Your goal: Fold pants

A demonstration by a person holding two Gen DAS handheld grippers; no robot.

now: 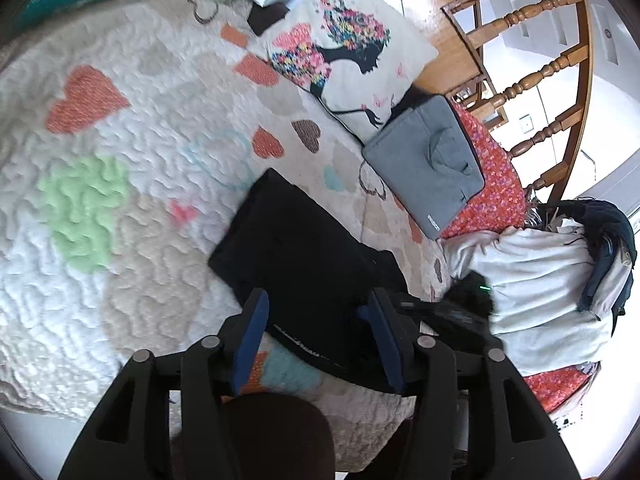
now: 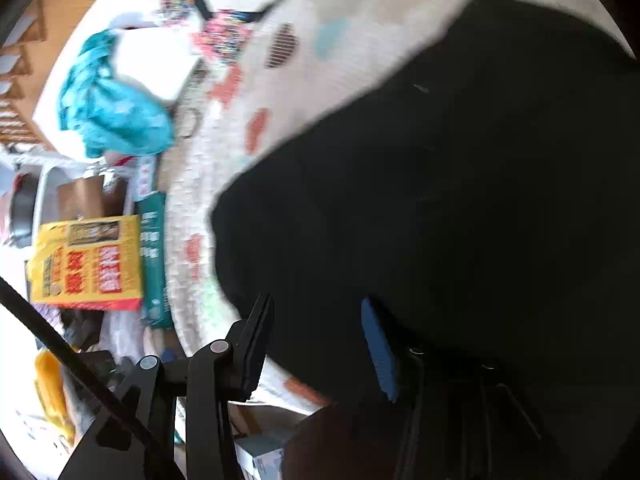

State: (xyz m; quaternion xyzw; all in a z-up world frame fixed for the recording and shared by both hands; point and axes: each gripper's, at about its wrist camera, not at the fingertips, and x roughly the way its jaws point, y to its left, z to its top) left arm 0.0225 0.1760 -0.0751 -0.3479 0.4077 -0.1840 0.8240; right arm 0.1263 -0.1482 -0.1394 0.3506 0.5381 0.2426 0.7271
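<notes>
Black fabric, the pants (image 1: 296, 248), is being shown as a compact, roughly rectangular bundle lying on the quilted bedspread (image 1: 120, 240) of a bed, near its edge closest to the cameras. The folding is judged to be largely done: straight edges and squared corners are being presented, with no loose legs seen trailing. A final tuck or smoothing may be left, though the dark cloth is hiding its layers.

The left hand-held gripper (image 1: 316, 336) is being held above the near end of the bundle with its jaws parted; the blue pads (image 1: 250, 336) are not being pressed on the cloth, so nothing is being gripped. The right hand-held gripper (image 2: 316, 344) is likewise being held apart-jawed over the pants' near edge in a blurred view, and no pinch is being seen there either.

A printed pillow (image 1: 352, 40) and a grey laptop bag (image 1: 428, 168) are being left toward the far side of the bed, and a heap of other clothes (image 1: 552, 280) is being kept at the right edge.
</notes>
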